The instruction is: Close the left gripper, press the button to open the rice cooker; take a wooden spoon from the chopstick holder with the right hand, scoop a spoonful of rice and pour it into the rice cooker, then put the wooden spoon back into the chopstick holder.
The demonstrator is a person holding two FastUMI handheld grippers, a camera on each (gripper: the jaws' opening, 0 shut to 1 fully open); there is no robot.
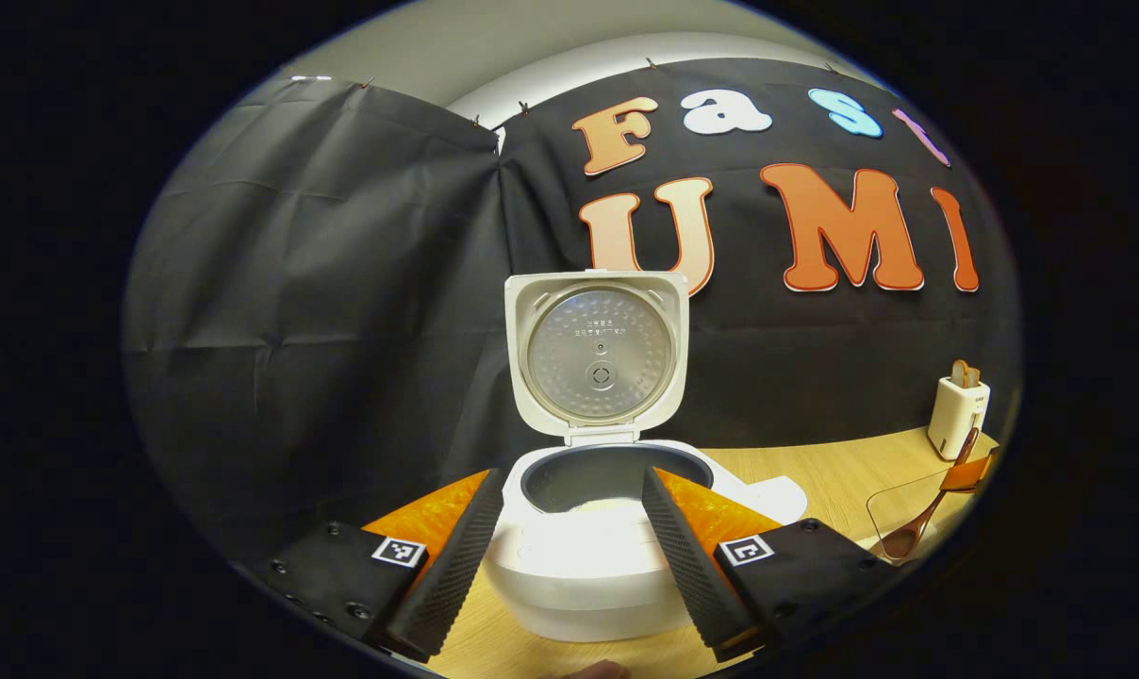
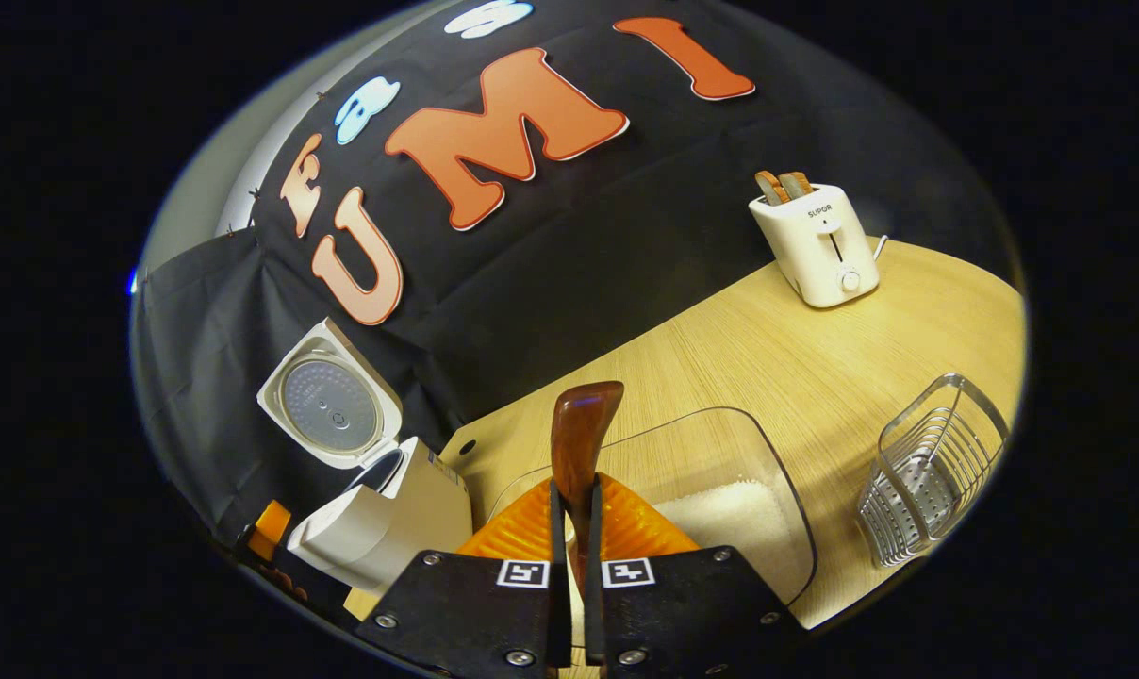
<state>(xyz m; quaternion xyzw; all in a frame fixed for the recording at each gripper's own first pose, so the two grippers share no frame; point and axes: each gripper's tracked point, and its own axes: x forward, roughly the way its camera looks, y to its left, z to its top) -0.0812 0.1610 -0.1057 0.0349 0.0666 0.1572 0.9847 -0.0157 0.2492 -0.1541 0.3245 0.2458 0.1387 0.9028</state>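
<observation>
Left gripper view looks straight at the white rice cooker [image 1: 588,556] on the pale wooden table [image 1: 843,481], its lid [image 1: 596,354] standing upright and open, the dark inner pot [image 1: 579,476] showing a little white rice at the bottom. The left gripper [image 1: 565,556] has its fingers spread wide, one on each side of the cooker's front, holding nothing. Far right in the same view, the right gripper [image 1: 965,471] holds the brown wooden spoon [image 1: 918,528], its bowl over the clear plastic container [image 1: 895,514]. Right gripper view shows that gripper's fingers pressed together on the spoon's handle, which sticks up between them. Behind it lies the clear container with white rice [image 2: 720,514], beside the wire chopstick holder [image 2: 928,471]. A white toaster [image 2: 819,245] stands at the table's far edge.
</observation>
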